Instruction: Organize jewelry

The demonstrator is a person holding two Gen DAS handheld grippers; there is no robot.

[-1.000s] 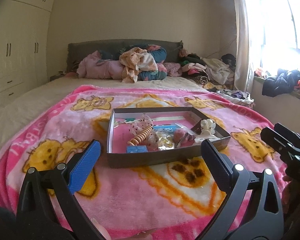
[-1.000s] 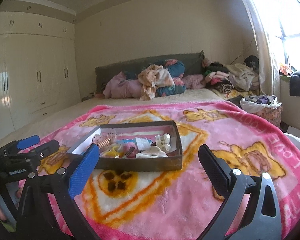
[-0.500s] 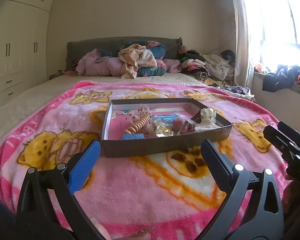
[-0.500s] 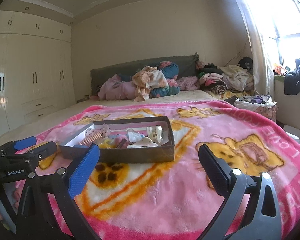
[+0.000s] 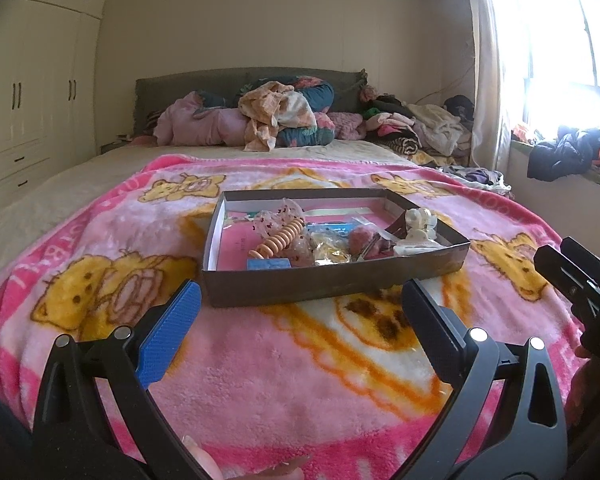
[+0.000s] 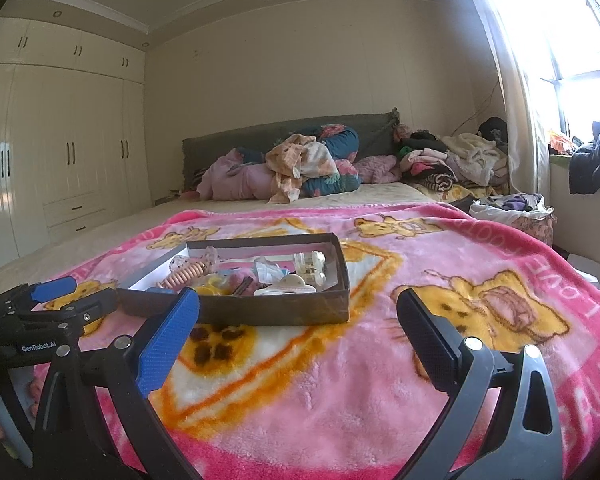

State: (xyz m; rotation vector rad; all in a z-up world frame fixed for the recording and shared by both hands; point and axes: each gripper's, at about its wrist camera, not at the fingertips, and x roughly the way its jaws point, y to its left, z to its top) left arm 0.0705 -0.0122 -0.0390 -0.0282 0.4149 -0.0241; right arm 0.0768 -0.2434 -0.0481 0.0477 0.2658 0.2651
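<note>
A shallow dark cardboard box (image 5: 332,282) (image 6: 276,312) sits on the pink bear blanket (image 5: 284,368) (image 6: 340,380). It holds several hair pieces and trinkets: an orange coil tie (image 5: 278,240) (image 6: 186,274), a white claw clip (image 5: 418,224) (image 6: 310,266), a blue card (image 5: 269,264), small bags. My left gripper (image 5: 300,312) hovers open just short of the box's near wall. My right gripper (image 6: 298,320) is open too, near the box's right corner. Neither holds anything.
The bed carries a heap of clothes and pillows (image 5: 268,120) (image 6: 300,168) by the grey headboard. White wardrobes (image 6: 68,160) line the left wall. A window (image 5: 560,40) and a sill with dark clothes (image 5: 564,156) are to the right. A laundry basket (image 6: 516,216) stands beside the bed.
Both cameras dipped and then rose again, so the box sits slightly lower in view than half a second ago. The grippers stayed open and nothing in the box moved.
</note>
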